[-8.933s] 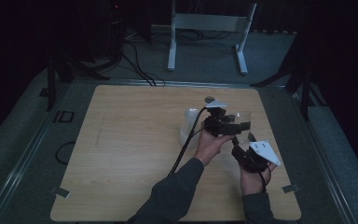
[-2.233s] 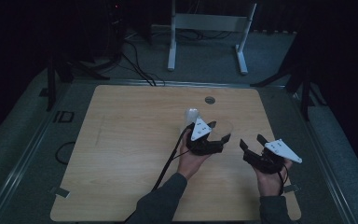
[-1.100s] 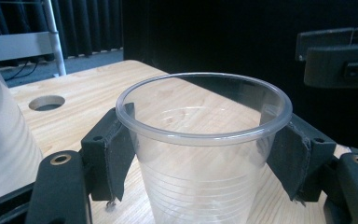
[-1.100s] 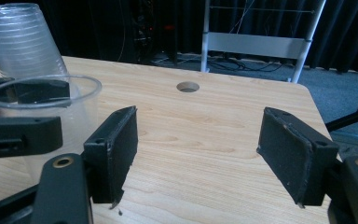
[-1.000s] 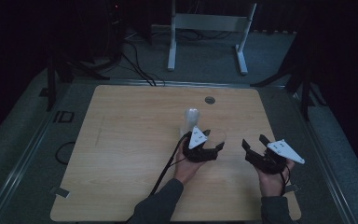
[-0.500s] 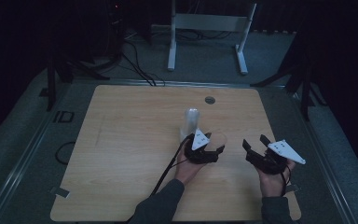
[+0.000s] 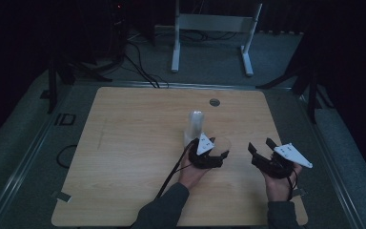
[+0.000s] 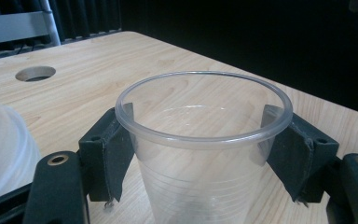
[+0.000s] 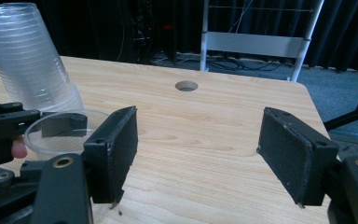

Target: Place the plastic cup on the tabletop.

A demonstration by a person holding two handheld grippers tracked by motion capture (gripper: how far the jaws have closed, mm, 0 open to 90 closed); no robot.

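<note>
A clear plastic cup [image 8: 205, 154] stands upright on the wooden table [image 7: 124, 157], right of a stack of clear cups [image 7: 195, 125]. My left gripper [image 7: 220, 147] has its pads lying against the cup's two sides just under the rim. Its jaws have just been opening, and the cup is still between them. The left gripper view shows the left gripper [image 8: 200, 154] straddling the cup. My right gripper [image 7: 259, 145] hovers to the right, open with nothing in it. In the right gripper view, the right gripper [image 9: 198, 149] faces bare table, with the cup [image 9: 60, 133] and stack [image 9: 32, 60] at left.
A round hole [image 7: 214, 102] is cut in the table's far edge. A white metal frame [image 7: 214, 24] and cables stand on the floor beyond. The table's right edge lies close to my right hand [image 7: 279, 183].
Both grippers have left the stack. The left one brought a single cup down toward the near side, and the right one moved off to the right. Over the last second almost nothing has shifted.
</note>
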